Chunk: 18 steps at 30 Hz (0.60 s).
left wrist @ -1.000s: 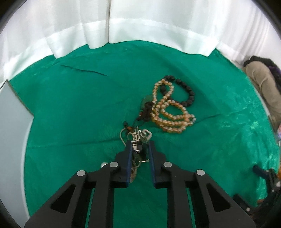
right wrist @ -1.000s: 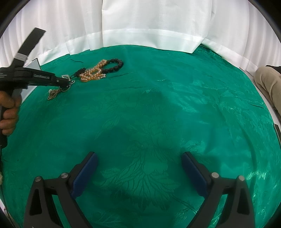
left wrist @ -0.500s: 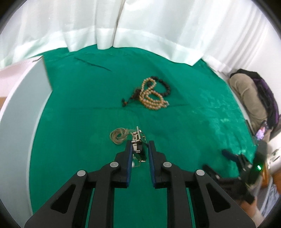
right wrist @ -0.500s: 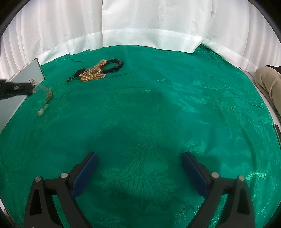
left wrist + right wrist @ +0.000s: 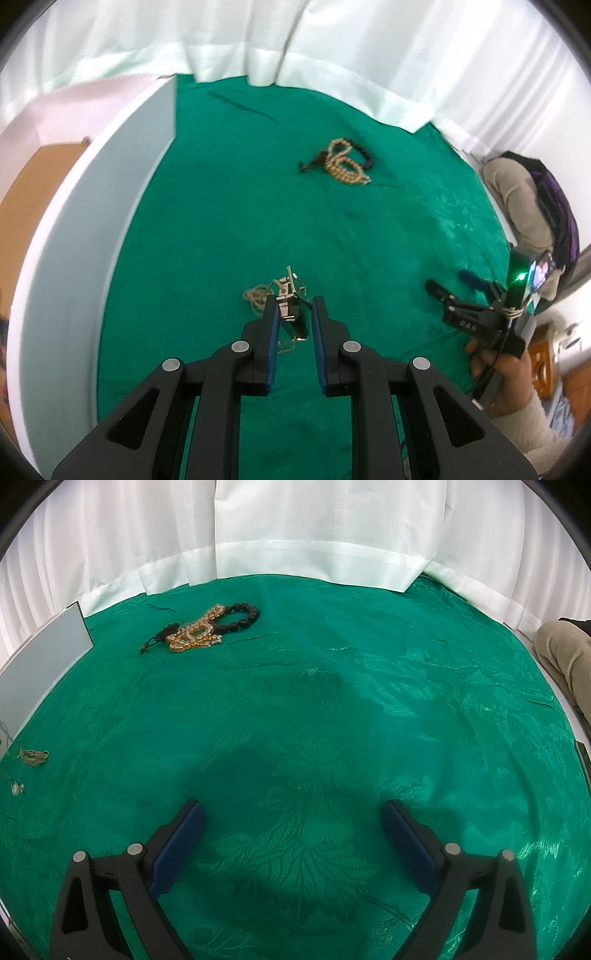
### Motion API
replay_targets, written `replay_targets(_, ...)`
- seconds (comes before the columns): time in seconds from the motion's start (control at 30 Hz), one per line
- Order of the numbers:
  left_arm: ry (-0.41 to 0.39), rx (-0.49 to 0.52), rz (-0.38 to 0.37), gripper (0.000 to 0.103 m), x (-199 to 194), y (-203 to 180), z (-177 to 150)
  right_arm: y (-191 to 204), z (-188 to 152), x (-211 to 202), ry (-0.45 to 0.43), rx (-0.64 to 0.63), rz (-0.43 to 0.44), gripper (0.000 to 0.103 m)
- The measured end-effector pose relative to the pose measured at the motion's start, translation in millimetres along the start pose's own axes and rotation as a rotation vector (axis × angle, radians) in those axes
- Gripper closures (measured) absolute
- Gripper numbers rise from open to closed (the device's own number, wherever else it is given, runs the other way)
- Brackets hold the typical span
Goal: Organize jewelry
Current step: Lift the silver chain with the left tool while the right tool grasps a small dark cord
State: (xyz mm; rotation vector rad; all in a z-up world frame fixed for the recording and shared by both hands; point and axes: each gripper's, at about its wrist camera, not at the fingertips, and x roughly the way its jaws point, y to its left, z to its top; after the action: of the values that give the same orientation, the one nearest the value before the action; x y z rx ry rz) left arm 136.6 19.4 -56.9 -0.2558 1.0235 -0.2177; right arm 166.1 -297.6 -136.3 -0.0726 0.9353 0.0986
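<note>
Early days, I'd say. Left gripper [image 5: 294, 314] is pinched on a silver pendant necklace [image 5: 290, 308], chain trailing near the green cloth's [image 5: 332, 709] left edge. Right gripper [image 5: 293, 832] gapes wide, empty. Amber and black bead strands [image 5: 207, 627] lie untouched, far-left corner.

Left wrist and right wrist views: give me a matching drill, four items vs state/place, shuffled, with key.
Items
1. left claw
2. right claw
3. amber bead strand
4. black bead bracelet

States
A. open, nothing between its fingers
B. far side of the green cloth, amber beads overlapping one end of it
C. shut on the silver clasp piece, thin chain trailing from it
D. heaped in loops beside a dark cord

Pairs: 1-C, 2-A, 3-D, 4-B
</note>
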Motion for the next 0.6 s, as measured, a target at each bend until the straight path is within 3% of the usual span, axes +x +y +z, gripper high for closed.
replay_targets(0.23,-0.028,-0.042,-0.013,0.087,-10,15,-16,1,0,1,0.002,-0.003,-0.001,0.003)
replay_targets(0.37,-0.035,-0.039,-0.017,0.087,-12,19,-20,1,17,-9,0.077,0.037,0.006,0.004)
replay_targets(0.47,-0.032,-0.036,-0.027,0.087,-11,22,-21,9,52,-28,0.033,0.058,0.127,0.004)
replay_targets(0.57,-0.036,-0.037,-0.040,0.087,-12,23,-22,15,98,-19,0.051,0.137,0.302,0.005)
replay_targets(0.6,-0.039,-0.036,-0.045,0.087,-12,23,-22,16,115,-8,0.067,0.184,0.359,0.018)
